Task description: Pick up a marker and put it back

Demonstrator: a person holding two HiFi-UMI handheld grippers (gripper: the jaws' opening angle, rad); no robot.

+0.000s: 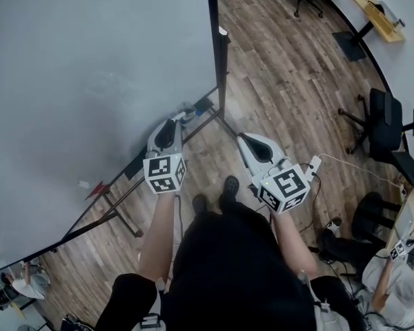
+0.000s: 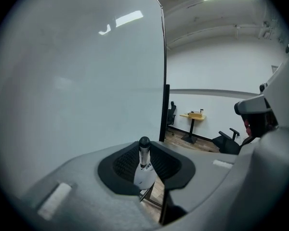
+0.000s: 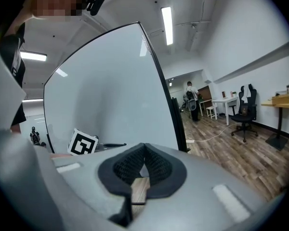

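Wood-floor office, whiteboard (image 1: 90,81) on its stand at left. Left gripper (image 2: 147,166) clamps the marker (image 2: 144,150) between its pads. The marker's long axis runs forward along the jaws, dark end outward. Board's lower edge lies just ahead of that end, so the left arm looks the nearer for the return. Right gripper (image 3: 143,166) is alongside, pads together, empty.

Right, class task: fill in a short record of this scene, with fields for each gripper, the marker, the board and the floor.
Left gripper: shut on the marker
Marker: white body, dark end pointing out past the pads
Right gripper: shut, nothing in it
Whiteboard: in front of the person, dark frame, no writing visible
Floor: wood planks
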